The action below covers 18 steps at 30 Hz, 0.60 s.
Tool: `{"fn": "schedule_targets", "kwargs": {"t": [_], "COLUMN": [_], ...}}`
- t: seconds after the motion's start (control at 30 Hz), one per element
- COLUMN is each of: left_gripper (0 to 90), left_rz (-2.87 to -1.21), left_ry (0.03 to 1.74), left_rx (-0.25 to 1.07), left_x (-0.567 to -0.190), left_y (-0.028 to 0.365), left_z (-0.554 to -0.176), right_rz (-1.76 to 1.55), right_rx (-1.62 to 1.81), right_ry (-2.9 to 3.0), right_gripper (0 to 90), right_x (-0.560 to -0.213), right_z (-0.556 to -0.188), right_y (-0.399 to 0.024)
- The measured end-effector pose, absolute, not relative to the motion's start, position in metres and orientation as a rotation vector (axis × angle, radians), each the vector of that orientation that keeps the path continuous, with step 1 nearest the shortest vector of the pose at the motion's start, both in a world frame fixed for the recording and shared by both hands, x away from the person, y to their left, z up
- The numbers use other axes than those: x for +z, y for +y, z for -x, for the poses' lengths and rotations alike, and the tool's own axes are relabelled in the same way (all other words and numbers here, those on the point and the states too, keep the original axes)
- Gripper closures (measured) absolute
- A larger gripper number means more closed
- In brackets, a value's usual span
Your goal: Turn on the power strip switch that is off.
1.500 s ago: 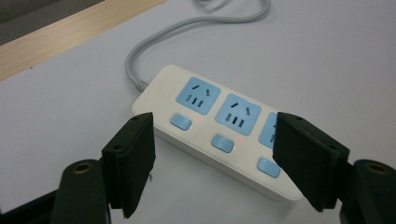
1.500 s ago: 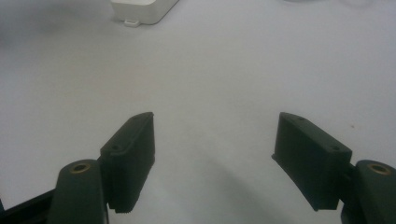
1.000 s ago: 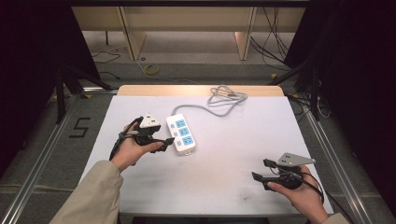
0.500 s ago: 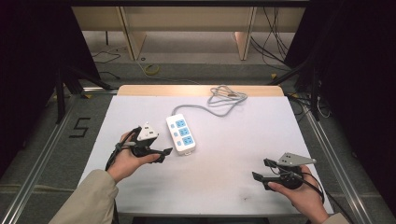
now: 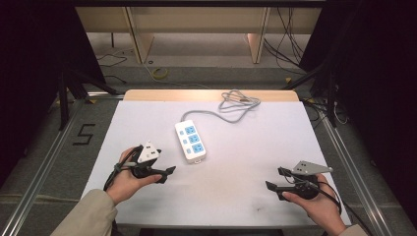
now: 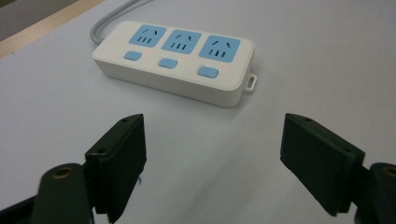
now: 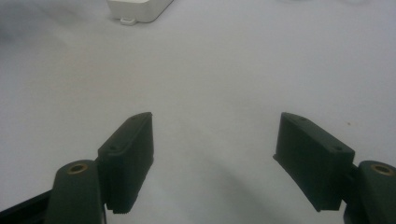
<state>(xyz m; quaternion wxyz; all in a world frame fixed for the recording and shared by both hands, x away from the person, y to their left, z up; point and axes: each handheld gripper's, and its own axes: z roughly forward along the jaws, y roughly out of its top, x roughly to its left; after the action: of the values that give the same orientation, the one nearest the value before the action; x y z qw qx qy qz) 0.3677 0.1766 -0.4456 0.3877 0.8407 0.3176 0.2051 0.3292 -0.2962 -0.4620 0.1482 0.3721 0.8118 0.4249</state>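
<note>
A white power strip [image 5: 190, 140] with three blue sockets and three blue buttons lies mid-table; its grey cable [image 5: 231, 105] coils toward the far edge. The left gripper view has the power strip [image 6: 175, 60] close ahead of the jaws. My left gripper [image 5: 166, 174] sits near the table's front left, a short way from the strip's near end, open and empty. My left gripper [image 6: 212, 158] has its jaws spread wide. My right gripper [image 5: 275, 179] rests at the front right, open with nothing in it. In its own view my right gripper [image 7: 212, 154] faces bare tabletop, with the strip's end [image 7: 137, 9] far off.
The white tabletop [image 5: 246, 147] has a wooden strip along its far edge. Metal rails [image 5: 44, 167] run down both sides. Beyond the table are wooden furniture legs and loose cables on the floor. A "5" mark [image 5: 84, 133] sits left of the table.
My left gripper has drawn back from the power strip toward the table's front left. The right gripper has stayed put.
</note>
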Motion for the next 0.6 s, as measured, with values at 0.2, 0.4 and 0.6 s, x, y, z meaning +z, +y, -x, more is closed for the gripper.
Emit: {"fn": "schedule_targets", "kwargs": {"t": [0.2, 0.4, 0.6], "left_gripper": [22.1, 21.1, 20.6], "left_rz": [-2.148, -2.135, -2.136], "left_ry": [0.809, 0.819, 0.837], "left_rx": [0.526, 0.544, 0.566], "left_x": [-0.45, -0.454, -0.457], "left_y": [0.183, 0.192, 0.202], "left_z": [-0.359, -0.352, -0.345], "right_rz": [-1.069, -1.07, -1.069], "right_rx": [1.224, 1.227, 1.227], "right_ry": [2.334, 2.334, 2.335], "right_gripper": [28.0, 27.9, 27.8], "right_x": [-0.462, -0.462, -0.462], "right_z": [-0.329, -0.329, -0.329], "right_y": [-0.296, -0.296, -0.297]}}
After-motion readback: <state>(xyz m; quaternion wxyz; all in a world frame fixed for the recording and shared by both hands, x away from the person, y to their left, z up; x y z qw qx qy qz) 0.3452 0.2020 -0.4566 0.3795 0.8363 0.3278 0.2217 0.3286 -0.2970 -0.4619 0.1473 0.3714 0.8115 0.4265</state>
